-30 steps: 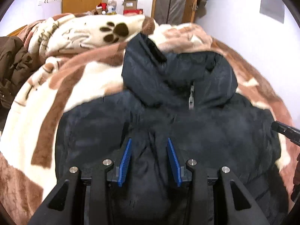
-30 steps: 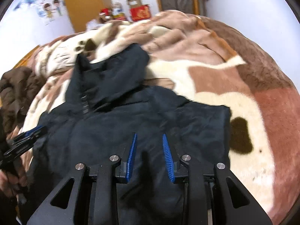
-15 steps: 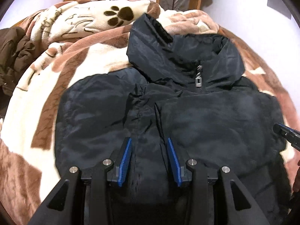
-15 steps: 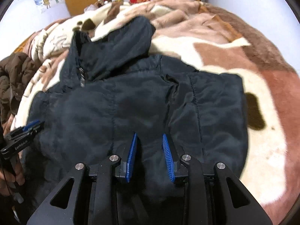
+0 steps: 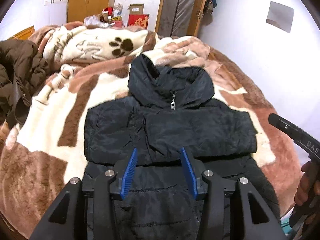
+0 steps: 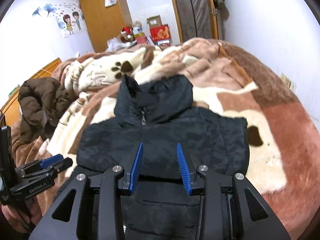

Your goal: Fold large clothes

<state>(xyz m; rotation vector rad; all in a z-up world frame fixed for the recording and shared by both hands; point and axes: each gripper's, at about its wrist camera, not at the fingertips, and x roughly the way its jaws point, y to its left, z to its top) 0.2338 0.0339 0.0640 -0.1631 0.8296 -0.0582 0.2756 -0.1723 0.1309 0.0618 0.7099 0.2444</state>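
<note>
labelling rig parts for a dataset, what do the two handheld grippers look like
Both the left gripper and the right gripper are matte black angular frames with silver screw heads. Their fingers carry ribbed blue pads. White lettering marks the right gripper's side; a bare hand holds it.

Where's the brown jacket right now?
The brown jacket lies bunched at the far left of both views, on the blanket, left of the black jacket.

Bare blanket point(image 5: 50, 132) lies open left and right of the black jacket point(image 5: 170, 128); a brown coat point(image 5: 18, 76) heaps at the bed's left edge.
</note>
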